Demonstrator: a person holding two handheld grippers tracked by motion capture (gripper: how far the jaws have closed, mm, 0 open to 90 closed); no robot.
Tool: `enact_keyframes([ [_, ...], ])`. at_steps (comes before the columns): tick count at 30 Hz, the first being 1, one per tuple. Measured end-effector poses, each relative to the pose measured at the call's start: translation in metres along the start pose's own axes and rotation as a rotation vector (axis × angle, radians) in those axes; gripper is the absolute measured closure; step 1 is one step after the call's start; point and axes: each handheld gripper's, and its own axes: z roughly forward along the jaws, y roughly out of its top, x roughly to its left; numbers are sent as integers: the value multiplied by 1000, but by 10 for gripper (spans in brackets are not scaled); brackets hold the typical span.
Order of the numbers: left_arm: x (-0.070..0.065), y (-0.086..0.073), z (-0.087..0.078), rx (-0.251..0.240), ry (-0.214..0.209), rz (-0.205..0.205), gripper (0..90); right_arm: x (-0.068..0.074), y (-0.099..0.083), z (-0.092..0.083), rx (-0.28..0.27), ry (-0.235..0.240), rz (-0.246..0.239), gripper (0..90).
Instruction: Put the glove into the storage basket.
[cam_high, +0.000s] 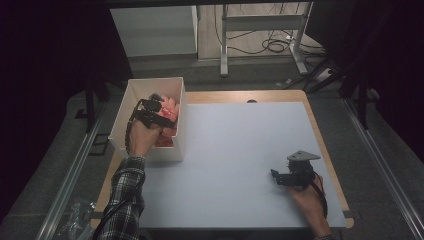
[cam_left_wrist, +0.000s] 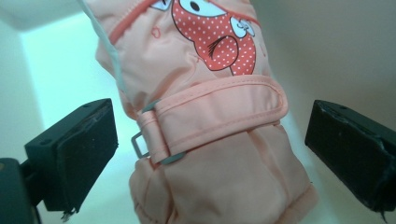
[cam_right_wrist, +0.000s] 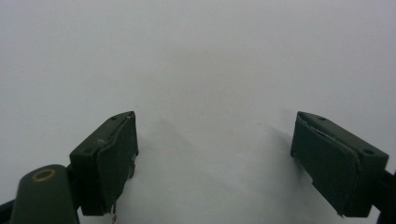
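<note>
We see the glove (cam_left_wrist: 205, 121) lying in the box (cam_high: 131, 95) between our left hand-held gripper's (cam_left_wrist: 210, 140) wide-open jaws, untouched; box walls close around. Right hand-held gripper (cam_right_wrist: 215, 154) open, empty, over bare counter (cam_high: 235, 150).

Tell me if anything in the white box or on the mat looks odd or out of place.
Nothing stands out. A peach glove lies in the white box between the open left gripper jaws, strap fastened; the right gripper rests open on the mat.
</note>
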Motion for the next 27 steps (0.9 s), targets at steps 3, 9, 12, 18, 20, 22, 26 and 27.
enact_keyframes([
  [3, 1, -2, -7, -23, 3, 10, 26, 0, 0, 0, 0, 0, 0, 151],
  [9, 0, -5, -23, -97, -14, 21, 23, 0, 0, 0, 0, 0, 1, 151],
  [12, -1, -7, -32, -135, -32, 31, 21, 0, 0, 0, 0, -1, 0, 151],
  [18, -4, -9, -42, -174, -43, 58, 20, 0, 0, 0, 0, -1, 0, 151],
  [20, -4, -10, -43, -185, -42, 71, 20, 0, 0, 0, 0, -1, 0, 151],
  [22, -4, -11, -43, -186, -44, 72, 20, 0, 0, 0, 0, -1, -1, 151],
  [26, -3, -14, -46, -196, -52, 78, 20, 0, 0, 0, 0, -1, 0, 151],
  [27, -3, -15, -47, -199, -56, 78, 20, 0, 0, 0, 0, -2, -1, 151],
])
